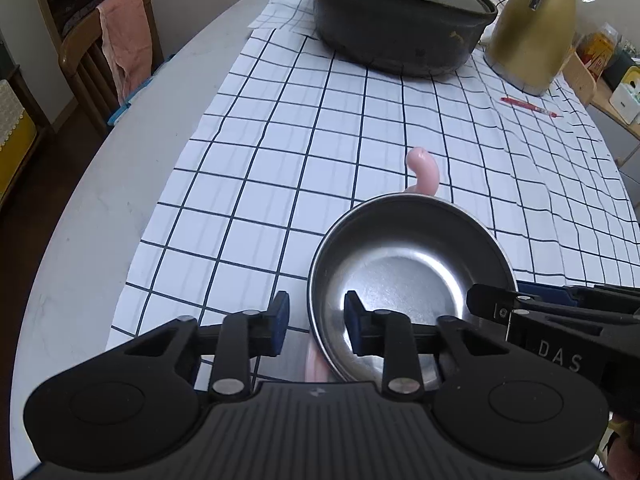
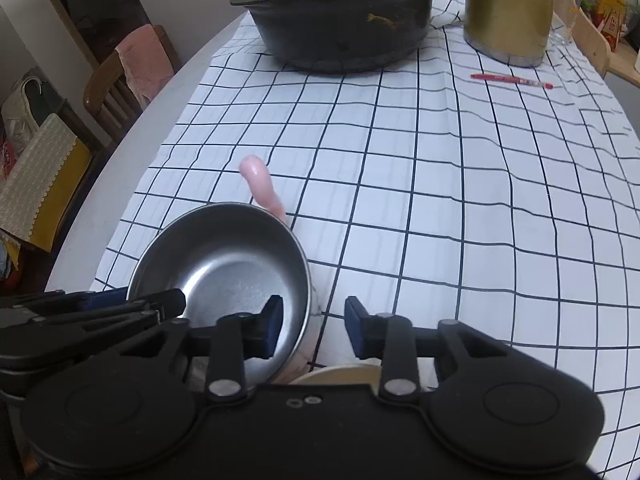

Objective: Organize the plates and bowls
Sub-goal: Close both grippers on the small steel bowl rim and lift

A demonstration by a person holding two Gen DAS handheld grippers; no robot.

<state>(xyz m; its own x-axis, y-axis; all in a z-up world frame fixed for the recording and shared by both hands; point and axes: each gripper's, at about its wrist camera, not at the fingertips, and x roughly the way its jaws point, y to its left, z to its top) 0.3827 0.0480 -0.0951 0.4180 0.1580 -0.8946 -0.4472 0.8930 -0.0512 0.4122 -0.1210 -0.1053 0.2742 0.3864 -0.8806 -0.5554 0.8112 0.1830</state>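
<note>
A shiny steel bowl (image 1: 408,280) sits on the checked cloth at the near edge; it also shows in the right wrist view (image 2: 224,264). A pink curved piece (image 1: 422,170) pokes up from behind its far rim, also visible in the right wrist view (image 2: 262,186). My left gripper (image 1: 316,320) is open, its jaws straddling the bowl's left rim, one pad inside. My right gripper (image 2: 314,326) is open, straddling the bowl's right rim. A pale plate rim (image 2: 340,374) shows under the right gripper.
A black lidded pot (image 1: 400,16) and a gold kettle (image 1: 532,32) stand at the table's far end. A red pen (image 1: 528,106) lies near the kettle. A wooden chair with a pink towel (image 1: 124,40) stands left of the table.
</note>
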